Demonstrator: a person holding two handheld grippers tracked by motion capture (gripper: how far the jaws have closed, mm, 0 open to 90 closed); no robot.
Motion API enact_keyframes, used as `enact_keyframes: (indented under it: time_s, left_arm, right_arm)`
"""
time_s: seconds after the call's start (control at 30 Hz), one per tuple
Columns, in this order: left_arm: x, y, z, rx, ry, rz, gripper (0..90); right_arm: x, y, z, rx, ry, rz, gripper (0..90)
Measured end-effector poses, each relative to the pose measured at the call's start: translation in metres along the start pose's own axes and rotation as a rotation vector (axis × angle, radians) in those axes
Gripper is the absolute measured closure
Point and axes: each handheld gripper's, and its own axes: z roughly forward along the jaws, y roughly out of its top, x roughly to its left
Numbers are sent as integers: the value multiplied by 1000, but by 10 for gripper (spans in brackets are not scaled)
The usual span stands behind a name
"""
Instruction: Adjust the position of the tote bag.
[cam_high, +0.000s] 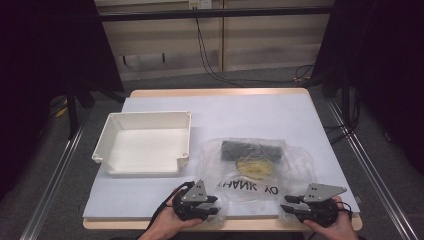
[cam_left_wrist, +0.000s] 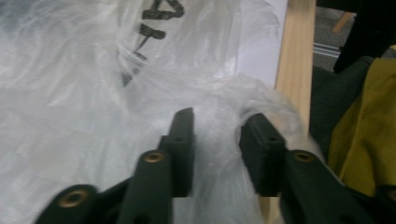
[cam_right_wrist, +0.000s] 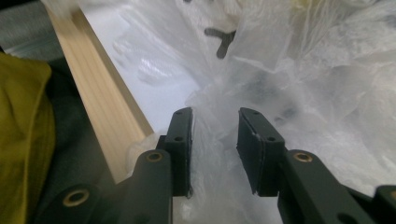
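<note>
table edge (cam_high: 220, 224), hands (cam_high: 170, 225) low

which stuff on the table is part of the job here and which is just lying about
In the job:
- clear plastic bag, printed lettering on it
- dark block and yellowish item inside the bag
- left gripper and right gripper, bag film between the fingers of each

Lying about:
- white tray, nothing in it
- cables on the floor behind the table

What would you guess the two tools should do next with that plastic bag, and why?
Probably close both on the film. The left tool and the right tool each stand open with the plastic bag bunched between the jaws at its near corners, so pinching would likely secure the bag for lifting or opening.
</note>
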Motion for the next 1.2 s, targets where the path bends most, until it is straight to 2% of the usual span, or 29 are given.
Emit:
enact_keyframes:
  time_s: [0.03,0.07,0.17,0.2,0.23,0.3,0.33,0.37,0.43,0.53,0.7,0.8,0.83,0.93,1.0,1.03,1.2]
  left_arm:
    - [1,1,-1,16,6,0,729]
    - [3,0,0,-4,-1,-5,769]
    - [5,1,-1,9,-14,-12,883]
    - [5,2,-2,8,-16,-12,883]
    - [5,3,-5,-28,-22,-21,896]
    - [7,5,-11,-67,-15,-40,900]
    - [7,5,-11,-67,-15,-40,900]
    - [8,5,-15,-86,-14,-49,900]
    - [9,6,-19,-108,-10,-62,900]
    - [10,8,-25,-121,-7,-55,900]
    - [7,11,-32,-154,-11,-45,900]
    - [6,14,-39,-192,-13,-54,900]
    - [6,14,-39,-192,-13,-54,900]
    - [6,16,-48,-216,0,-57,900]
    - [7,18,-55,-228,13,-49,900]
    - [8,20,-61,-254,22,-59,900]
    - [11,24,-72,-276,37,-45,900]
  right_arm:
    - [0,0,1,12,2,-1,714]
    - [0,1,2,10,6,-2,760]
    - [-1,0,1,4,22,13,883]
    - [-1,0,1,4,22,13,883]
    - [-3,0,-1,-9,23,21,893]
    - [-4,0,-2,-32,33,29,897]
    - [-4,0,-2,-32,33,29,897]
    - [-4,0,-6,-55,37,37,899]
    - [-4,0,-7,-60,40,37,899]
    - [-6,1,-14,-103,28,44,900]
    - [-6,2,-21,-137,21,45,900]
    - [-6,5,-28,-183,23,56,900]
    - [-6,5,-28,-183,23,56,900]
    - [-7,10,-37,-228,16,65,900]
    - [-8,14,-41,-243,13,64,900]
    - [-8,15,-43,-248,5,62,900]
    - [-11,22,-50,-267,-10,57,900]
